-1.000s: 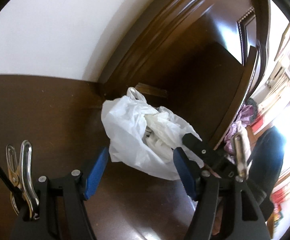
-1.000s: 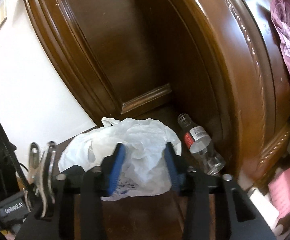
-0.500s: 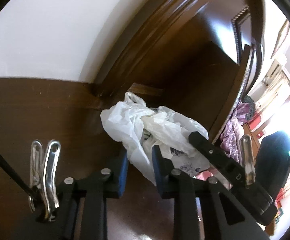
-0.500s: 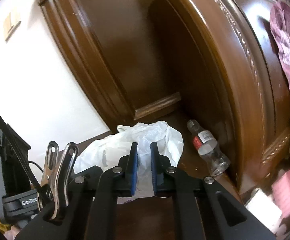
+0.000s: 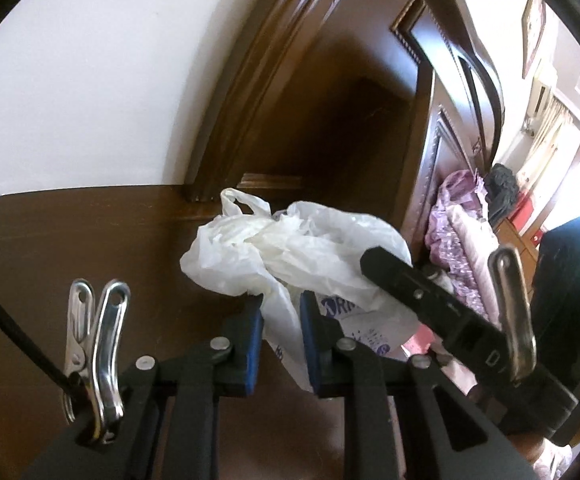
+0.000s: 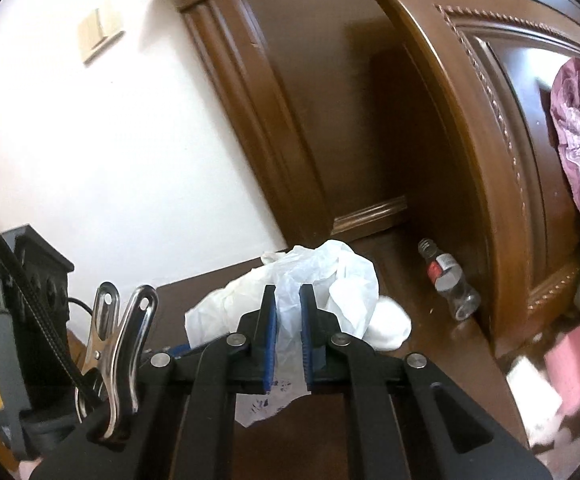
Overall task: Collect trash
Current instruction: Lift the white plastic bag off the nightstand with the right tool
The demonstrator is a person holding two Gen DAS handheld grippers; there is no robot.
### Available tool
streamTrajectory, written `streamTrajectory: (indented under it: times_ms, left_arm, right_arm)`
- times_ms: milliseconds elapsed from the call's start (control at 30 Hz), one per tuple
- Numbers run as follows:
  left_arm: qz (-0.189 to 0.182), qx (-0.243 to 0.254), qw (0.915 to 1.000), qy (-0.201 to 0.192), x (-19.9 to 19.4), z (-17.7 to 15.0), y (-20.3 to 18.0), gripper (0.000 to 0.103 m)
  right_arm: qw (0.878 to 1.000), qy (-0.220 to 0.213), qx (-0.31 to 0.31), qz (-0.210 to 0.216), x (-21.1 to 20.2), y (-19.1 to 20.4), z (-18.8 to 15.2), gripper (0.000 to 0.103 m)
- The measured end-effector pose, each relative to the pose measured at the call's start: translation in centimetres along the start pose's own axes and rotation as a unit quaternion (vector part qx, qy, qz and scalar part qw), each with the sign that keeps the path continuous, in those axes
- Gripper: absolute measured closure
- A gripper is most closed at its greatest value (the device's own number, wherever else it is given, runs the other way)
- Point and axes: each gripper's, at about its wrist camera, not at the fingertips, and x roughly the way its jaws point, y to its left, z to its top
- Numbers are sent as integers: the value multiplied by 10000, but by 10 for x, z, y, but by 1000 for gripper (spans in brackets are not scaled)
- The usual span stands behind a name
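Left gripper (image 5: 281, 338): blue pads clamped on a fold of the white plastic bag (image 5: 290, 256), film pinched between them. Right gripper (image 6: 288, 334): same, pads pressed on another fold of the bag (image 6: 329, 280). The left jaws have just been closing, thin film between them; right's last closing step is tiny

Bag sits bunched just ahead of both tool tips, over the dark wood floor (image 5: 70, 248) in the corner by the brown door (image 6: 329, 120); can't tell if its underside touches the floor

Right view only:
- clear plastic bottle (image 6: 447, 284), red label, lying on the floor by the carved wood panel (image 6: 489, 140), apart from the bag
- a white rounded wad (image 6: 389, 322) just beside the bag, can't tell whether it's part of it
- beige wall switch (image 6: 100, 36)
- left tool's grey body at the left edge

Left view only:
- right tool's black finger (image 5: 409, 284) reaching in from the right onto the bag
- purple lace fabric (image 5: 453, 240) heaped further right, bright window area beyond
- blue print on the bag's lower sheet, letters cut off, unreadable

Bag contents: crumpled white material inside, can't identify it. One handle loop (image 5: 242, 204) sticks up at the back

Bag's lower edge hidden behind the fingers in both views. Pink items bottom right of the right view are blurred
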Motion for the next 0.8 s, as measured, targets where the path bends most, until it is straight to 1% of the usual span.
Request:
streamTrajectory:
  times_ms: [100,167,200,233,333,467,567,700,800]
  left_arm:
    - [43,-10,10000,20,-20,-9,2,85]
    - [172,-2,9998,93,-29,-13,1,85]
    - [220,20,9996,202,-34,-16,-1,85]
    - [224,43,9995,222,-39,-18,-4,85]
    - [399,134,9989,209,-55,-28,-8,85]
    - [427,69,9987,254,-70,-39,-5,85]
    - [529,18,9980,354,-73,-48,0,85]
    - [610,-115,9959,664,-66,-63,13,84]
    - [736,-235,9939,784,-61,-70,24,83]
  right_arm:
    - [9998,86,90,129,-10,7,-8,92]
    - [9997,166,91,179,-14,13,-15,92]
    - [9996,202,80,200,-19,17,-21,92]
    - [9994,248,59,219,-23,21,-27,92]
    - [9991,341,77,253,-31,30,-42,92]
    - [9982,449,196,339,-37,35,-60,92]
    - [9976,617,202,253,-38,37,-73,92]
    - [9964,817,171,126,-36,39,-90,92]
    - [9958,919,29,-30,-35,43,-98,92]
